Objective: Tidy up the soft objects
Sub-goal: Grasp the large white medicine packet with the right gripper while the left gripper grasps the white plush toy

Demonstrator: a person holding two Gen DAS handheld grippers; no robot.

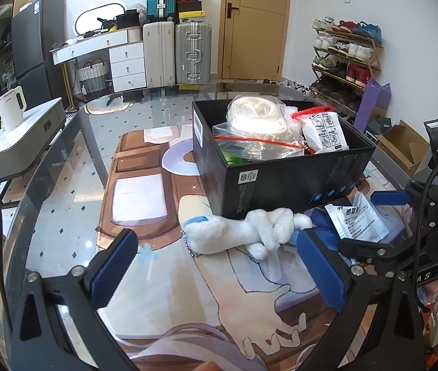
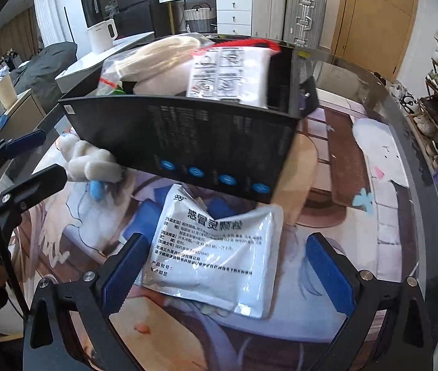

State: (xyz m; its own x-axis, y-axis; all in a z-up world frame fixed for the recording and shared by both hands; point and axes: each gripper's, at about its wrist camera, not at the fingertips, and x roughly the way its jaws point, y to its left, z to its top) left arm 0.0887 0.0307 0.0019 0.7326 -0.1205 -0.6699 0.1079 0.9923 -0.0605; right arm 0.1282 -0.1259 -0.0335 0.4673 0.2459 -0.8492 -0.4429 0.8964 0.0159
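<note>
A black box (image 1: 283, 182) (image 2: 206, 142) stands on the printed mat, holding a bagged cream bundle (image 1: 257, 114) (image 2: 160, 52) and a white packet with line drawings (image 1: 325, 133) (image 2: 228, 74). A white plush toy (image 1: 249, 228) (image 2: 92, 160) with a blue tip and a bead chain lies against the box's near wall. My left gripper (image 1: 215, 266) stands open just before the plush, nothing between its fingers. A white sachet with printed text (image 2: 215, 247) (image 1: 358, 219) lies flat on the mat. My right gripper (image 2: 225, 266) is open, its blue pads on either side of the sachet's near end.
The round glass table's edge (image 1: 64, 160) curves at left, a white cabinet with a kettle (image 1: 11, 111) beyond it. Suitcases (image 1: 175, 52), a dresser and a door stand at the back, a shoe rack (image 1: 345, 58) at right. Bare mat (image 2: 373, 167) lies right of the box.
</note>
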